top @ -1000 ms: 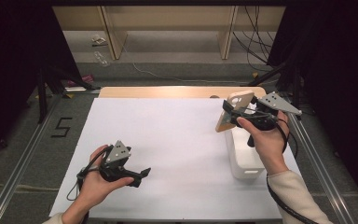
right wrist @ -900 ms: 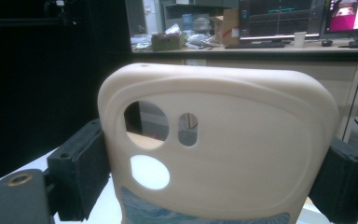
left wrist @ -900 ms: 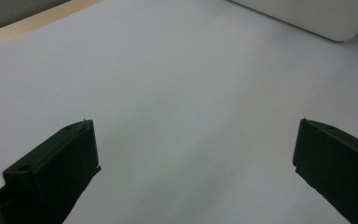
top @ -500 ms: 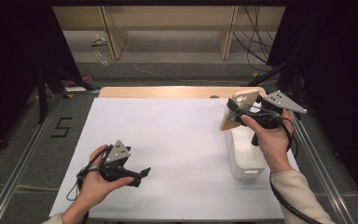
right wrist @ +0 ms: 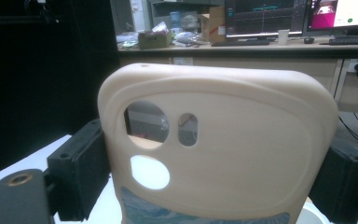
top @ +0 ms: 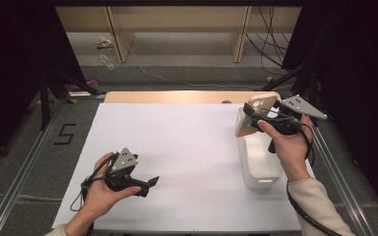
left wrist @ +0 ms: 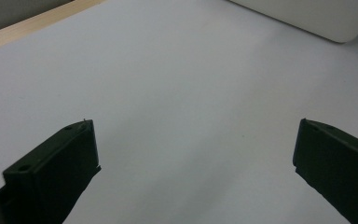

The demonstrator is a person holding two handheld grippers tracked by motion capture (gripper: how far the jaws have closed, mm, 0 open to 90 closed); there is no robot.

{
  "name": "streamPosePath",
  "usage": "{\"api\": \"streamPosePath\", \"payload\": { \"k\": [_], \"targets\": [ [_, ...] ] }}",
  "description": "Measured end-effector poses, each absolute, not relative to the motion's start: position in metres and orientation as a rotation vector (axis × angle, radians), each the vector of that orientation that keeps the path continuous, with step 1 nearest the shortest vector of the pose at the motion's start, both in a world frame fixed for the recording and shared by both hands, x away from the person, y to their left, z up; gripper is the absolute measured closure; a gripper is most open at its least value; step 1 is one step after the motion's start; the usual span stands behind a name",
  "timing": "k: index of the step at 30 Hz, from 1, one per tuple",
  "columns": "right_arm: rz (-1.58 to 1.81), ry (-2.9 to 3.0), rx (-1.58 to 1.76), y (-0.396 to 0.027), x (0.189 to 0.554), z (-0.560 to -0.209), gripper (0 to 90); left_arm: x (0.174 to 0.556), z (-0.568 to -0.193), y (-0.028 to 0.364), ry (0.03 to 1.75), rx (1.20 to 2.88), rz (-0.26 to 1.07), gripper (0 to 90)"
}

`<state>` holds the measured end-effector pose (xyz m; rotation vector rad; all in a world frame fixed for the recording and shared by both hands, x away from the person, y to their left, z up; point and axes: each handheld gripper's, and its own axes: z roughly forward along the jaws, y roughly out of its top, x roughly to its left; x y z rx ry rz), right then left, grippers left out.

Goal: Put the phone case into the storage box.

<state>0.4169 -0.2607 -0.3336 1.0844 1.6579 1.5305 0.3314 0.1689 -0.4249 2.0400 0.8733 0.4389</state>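
In the lower left of the high view, the left gripper lies in the person's left hand just above the white table cover, its jaws pointing toward the right of the frame. In the left gripper view those two black jaws stand wide apart at the lower corners, with nothing but bare white surface between them; a rounded corner of the white container is cut off by the top right edge, and a strip of the wooden table edge crosses the upper left.

Moving right in the high view, the right gripper is held up by the right hand at the right centre of the frame, over the far end of the white container that lies lengthwise near the cover's right edge. Its jaws are clamped on a beige phone case, one on each long side. The case stands raised off the table, its long axis running from lower left to upper right in the frame, the end with the camera cut-outs uppermost.

In the right gripper view the phone case stands upright, its rounded top edge high, cut-outs at the upper left. Its lower end is cut off by the bottom edge, and the case hides much of both jaws. Whether it touches the container cannot be told.
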Motion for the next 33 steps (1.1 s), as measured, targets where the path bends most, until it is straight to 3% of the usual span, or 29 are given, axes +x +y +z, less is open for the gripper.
{"api": "streamPosePath", "payload": {
  "k": [33],
  "targets": [
    [1.487, 1.629, 1.126, -0.275, 0.422, -0.336, 13.4, 0.332, -0.425, 0.169, 0.875, 2.037, 0.439, 0.0]
  ]
}}
